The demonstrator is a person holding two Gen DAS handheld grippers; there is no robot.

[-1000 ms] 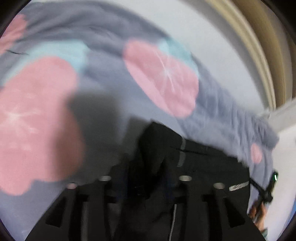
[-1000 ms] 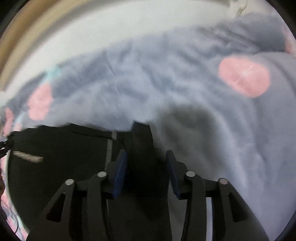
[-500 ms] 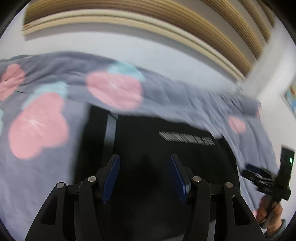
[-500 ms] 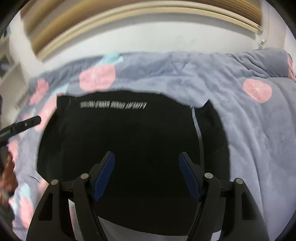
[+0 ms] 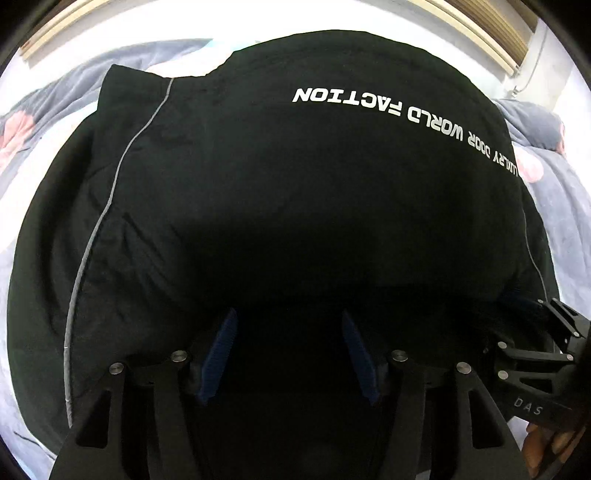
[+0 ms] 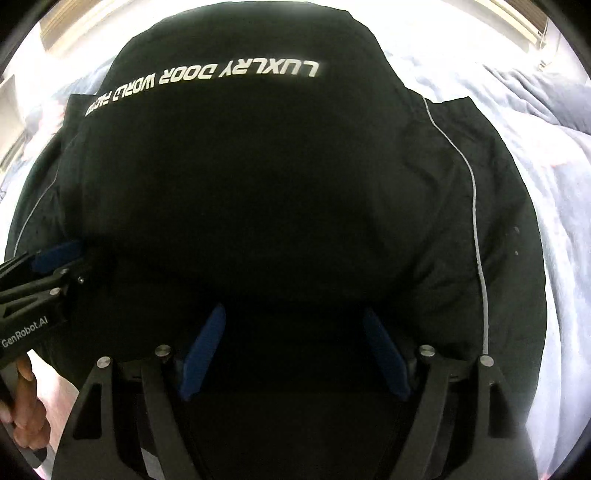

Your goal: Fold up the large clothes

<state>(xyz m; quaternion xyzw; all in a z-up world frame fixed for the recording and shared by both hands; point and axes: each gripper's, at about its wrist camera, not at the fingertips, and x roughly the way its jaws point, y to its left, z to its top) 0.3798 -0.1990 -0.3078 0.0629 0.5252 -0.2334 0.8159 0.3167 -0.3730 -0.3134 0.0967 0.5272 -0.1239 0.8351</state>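
A large black garment (image 5: 295,203) with white lettering and grey piping lies spread on the bed; it fills the right wrist view (image 6: 277,184) too. My left gripper (image 5: 288,332) is open and empty, low over the garment's near edge. My right gripper (image 6: 293,332) is open and empty, also low over the near edge. The right gripper shows at the right edge of the left wrist view (image 5: 535,332). The left gripper shows at the left edge of the right wrist view (image 6: 44,269). The near hem is in deep shadow under the fingers.
A grey-blue blanket (image 5: 554,192) with pink fruit prints covers the bed under the garment and shows around it (image 6: 546,155). A white wall with a wooden rail (image 5: 480,29) stands behind the bed.
Both grippers let go of the black fabric and opened. Both pulled back to the near edge and dropped low. The garment now lies spread flat with the lettering up.
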